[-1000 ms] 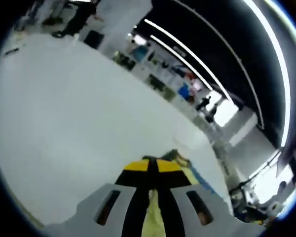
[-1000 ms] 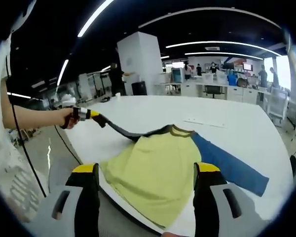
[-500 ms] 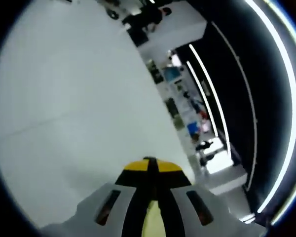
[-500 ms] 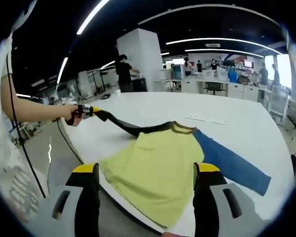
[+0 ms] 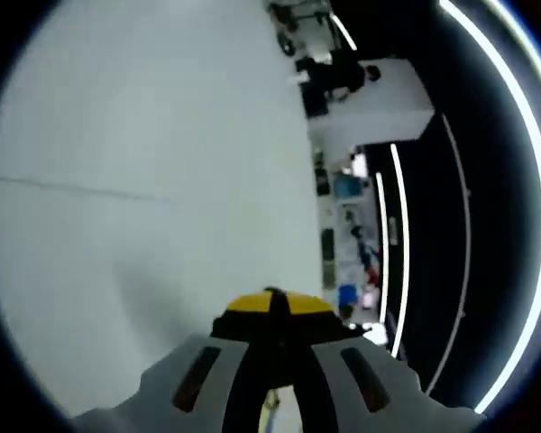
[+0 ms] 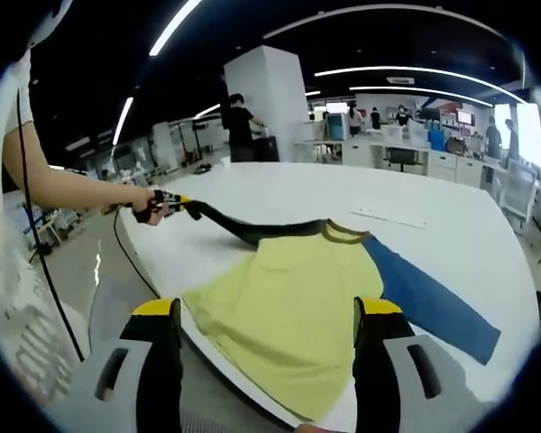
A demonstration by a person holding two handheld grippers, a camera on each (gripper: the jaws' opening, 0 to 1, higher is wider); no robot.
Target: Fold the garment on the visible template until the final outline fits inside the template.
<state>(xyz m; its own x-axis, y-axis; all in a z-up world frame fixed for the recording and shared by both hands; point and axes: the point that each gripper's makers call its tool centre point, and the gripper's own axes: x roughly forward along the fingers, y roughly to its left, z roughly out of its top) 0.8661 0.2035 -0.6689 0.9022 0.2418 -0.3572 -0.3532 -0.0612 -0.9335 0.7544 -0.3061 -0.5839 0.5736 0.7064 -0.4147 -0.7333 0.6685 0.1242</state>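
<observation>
Since a second ago our left hand-held gripper (image 5: 272,311) has rolled, so the white desk (image 5: 144,162) now covers the left and centre of the left gripper view and the office has swung to the upper right. Its yellow-tipped jaws are pressed together, with a sliver of pale yellow cloth showing between them at the bottom edge.

At the bottom of the right gripper view, our right hand-held gripper (image 6: 266,311) has its jaws spread wide with nothing between them. Just beyond lies the yellow shirt (image 6: 284,311), spread flat on the desk near its front edge, in the lower centre of the frame. Its blue sleeve (image 6: 428,302) reaches out flat toward the lower right. Its black sleeve (image 6: 243,230) is lifted off the desk and stretched toward the middle left, where the left hand-held gripper pinches its end; our hand (image 6: 144,206) holds that tool. A black cable (image 6: 131,262) hangs from it down the left side.

Farther back, a white pillar (image 6: 266,99) stands at upper centre with a person in dark clothes (image 6: 241,126) beside it.
</observation>
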